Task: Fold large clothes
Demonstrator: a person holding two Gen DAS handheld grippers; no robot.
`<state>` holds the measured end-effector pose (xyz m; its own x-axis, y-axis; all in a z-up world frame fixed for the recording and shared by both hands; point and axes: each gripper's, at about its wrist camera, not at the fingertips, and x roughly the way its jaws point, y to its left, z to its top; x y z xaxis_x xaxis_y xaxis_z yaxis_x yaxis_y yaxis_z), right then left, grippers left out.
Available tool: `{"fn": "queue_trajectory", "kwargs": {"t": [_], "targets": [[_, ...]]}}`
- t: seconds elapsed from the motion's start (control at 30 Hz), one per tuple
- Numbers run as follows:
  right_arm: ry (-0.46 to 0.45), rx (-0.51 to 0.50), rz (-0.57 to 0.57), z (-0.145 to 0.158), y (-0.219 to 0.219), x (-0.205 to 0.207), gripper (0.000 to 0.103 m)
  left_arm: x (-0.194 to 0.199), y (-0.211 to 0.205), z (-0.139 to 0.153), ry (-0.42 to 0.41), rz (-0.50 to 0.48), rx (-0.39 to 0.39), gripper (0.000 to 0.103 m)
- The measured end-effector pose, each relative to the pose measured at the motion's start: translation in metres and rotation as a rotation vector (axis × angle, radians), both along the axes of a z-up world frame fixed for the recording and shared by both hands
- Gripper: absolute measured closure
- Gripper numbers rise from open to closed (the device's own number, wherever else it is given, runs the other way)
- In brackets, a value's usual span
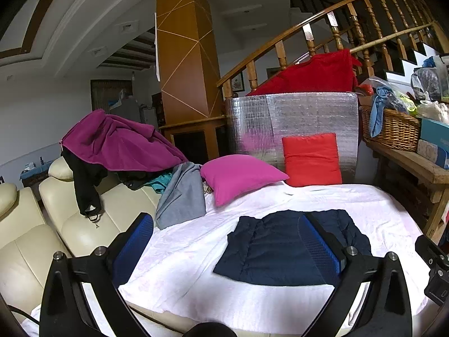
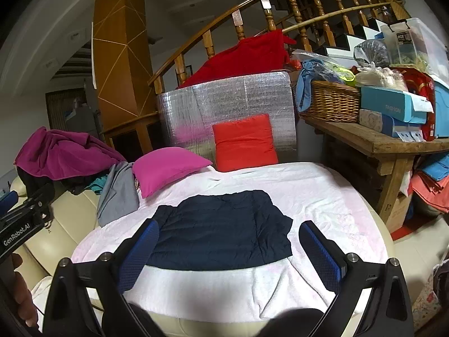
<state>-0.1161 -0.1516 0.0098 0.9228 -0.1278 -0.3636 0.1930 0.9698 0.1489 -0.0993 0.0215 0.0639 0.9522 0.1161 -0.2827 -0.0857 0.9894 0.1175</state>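
A pale pink sheet [image 1: 280, 196] covers the wide sofa seat in the middle of this living room, with a wooden stair banister [image 2: 280, 5] curving behind it and a tall orange pillar [image 1: 185, 42] to one side. On the sheet lies the navy garment [image 2: 221, 227], folded into a compact rectangle and flat, a little nearer the front edge than the cushions. Behind it a magenta cushion [image 1: 238, 175] leans beside a red cushion [image 1: 311, 158], which stands against a silvery foil-covered panel [image 2: 224, 98]. A grey garment [image 1: 182, 193] spills off the sheet's left side, and a purple fleece [image 1: 118, 140] is heaped over the cream leather sofa back [image 1: 70, 219] (something black hangs below it). A wicker basket [image 2: 331, 101] sits on the wooden bench at the right.

The left gripper [image 1: 227, 241] hangs above the sheet with its blue-padded fingers spread wide, holding nothing. The right gripper [image 2: 227, 247] is likewise spread wide and empty, the navy garment framed between its fingers.
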Motion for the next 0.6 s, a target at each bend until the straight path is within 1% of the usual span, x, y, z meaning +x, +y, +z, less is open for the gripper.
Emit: {"fn": "queue_trajectory", "kwargs": {"t": [0.6], "targets": [[-0.013,0.008,-0.011,0.0019,0.0019,-0.0025,0.001,0.003,0.0055,0.0003,-0.001,0.003,-0.01,0.0]]}}
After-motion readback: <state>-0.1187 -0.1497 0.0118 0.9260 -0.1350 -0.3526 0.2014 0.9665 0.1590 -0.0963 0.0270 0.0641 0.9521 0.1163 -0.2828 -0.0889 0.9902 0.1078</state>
